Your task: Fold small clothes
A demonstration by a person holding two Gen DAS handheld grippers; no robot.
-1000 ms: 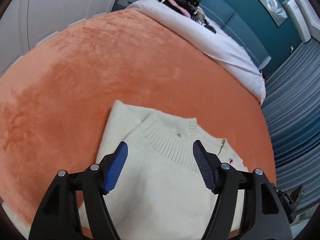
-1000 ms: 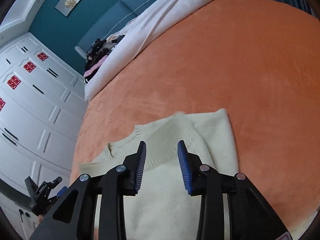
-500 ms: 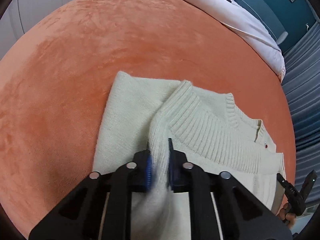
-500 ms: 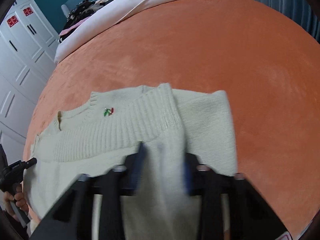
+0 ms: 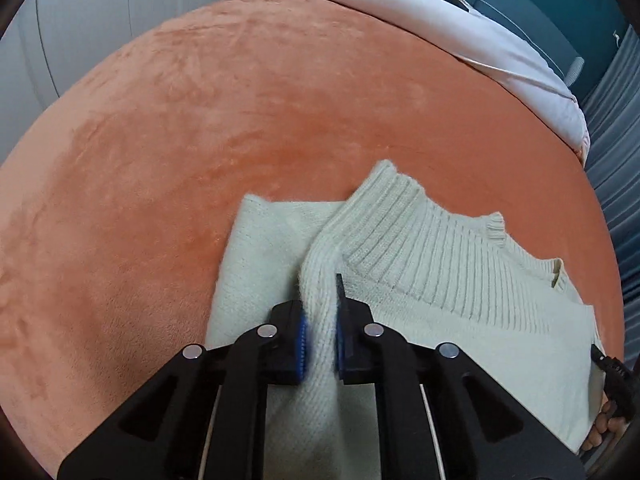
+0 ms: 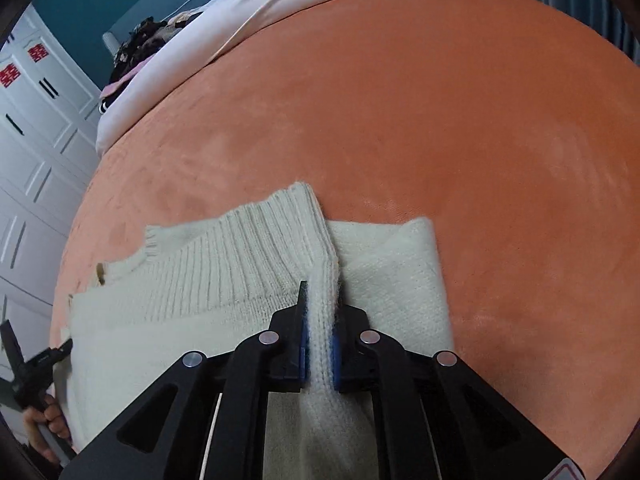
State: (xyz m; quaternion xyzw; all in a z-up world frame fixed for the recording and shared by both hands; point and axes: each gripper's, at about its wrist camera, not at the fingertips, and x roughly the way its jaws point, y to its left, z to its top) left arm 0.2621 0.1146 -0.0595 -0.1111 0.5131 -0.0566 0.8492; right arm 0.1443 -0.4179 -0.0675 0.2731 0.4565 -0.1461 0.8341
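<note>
A: What is seen from the left wrist?

B: A cream sweater [image 5: 460, 320] is spread on the orange bed [image 5: 240, 120]. A ridge of knit is pinched by the left gripper [image 5: 320, 344], its jaws nearly closed on the fabric. To the right lies the ribbed collar [image 5: 420, 240], and at the far right edge the other gripper is glimpsed with a hand [image 5: 604, 428] on it. A white duvet [image 5: 460, 36] is heaped at the head of the bed.

A: And what is added by the right wrist?

B: The same sweater [image 6: 160, 340] is seen from the other side. At the left edge a hand [image 6: 44, 424] gripping the left tool is shown, and white wardrobe doors [image 6: 32, 140] with red stickers, barely caught in the left view. Dark clothes [image 6: 140, 44] are piled beside the duvet. In the middle, a second ridge of knit is clamped by the right gripper [image 6: 319, 352], jaws nearly closed on it. To the right a folded sleeve panel [image 6: 392, 280] is laid flat.

A: What has been changed since a second ago?

B: Both pairs of jaws were held wide apart above the flat sweater then. They have since been brought down and closed on the knit. The collar, flat before, has been drawn up into a peak, and the small red and green motif seen half a second ago is no longer shown.
</note>
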